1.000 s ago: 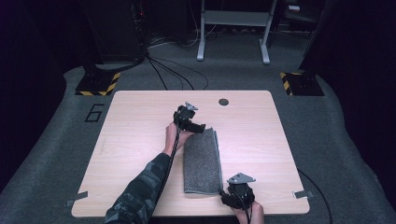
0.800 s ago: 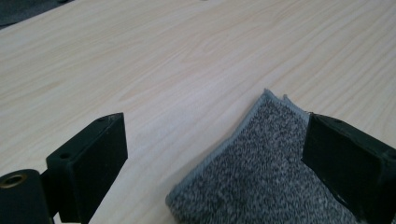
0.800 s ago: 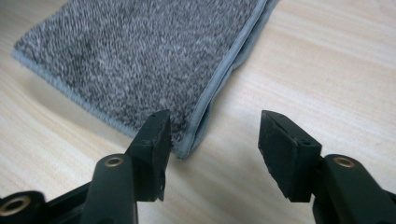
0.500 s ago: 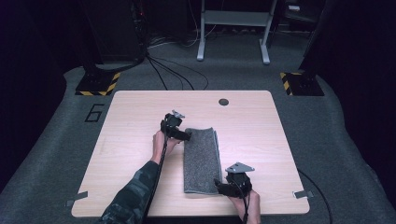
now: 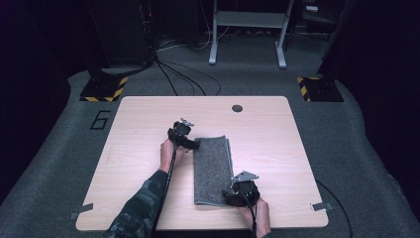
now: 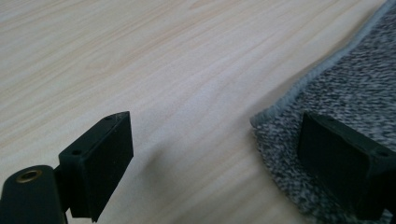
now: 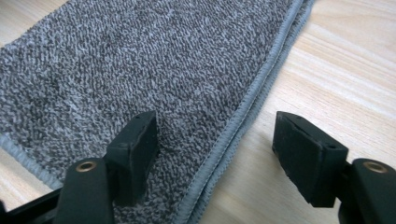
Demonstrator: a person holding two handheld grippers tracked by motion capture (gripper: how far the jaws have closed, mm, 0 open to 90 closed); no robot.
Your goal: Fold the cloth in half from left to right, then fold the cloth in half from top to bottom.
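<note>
At towel [image 5: 213,168] corners, tongs agape

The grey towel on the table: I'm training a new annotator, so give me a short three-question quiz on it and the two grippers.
1. True or false: the towel lies folded into a long strip on the table.
2. Which gripper is at the towel's far left corner: (a) the left gripper or (b) the right gripper?
3. In the right gripper view, what runs between the open jaws?

Key:
1. True.
2. (a); the right gripper is at the near right corner.
3. The towel's stitched hem; one jaw stands over the cloth, the other over bare wood.
</note>
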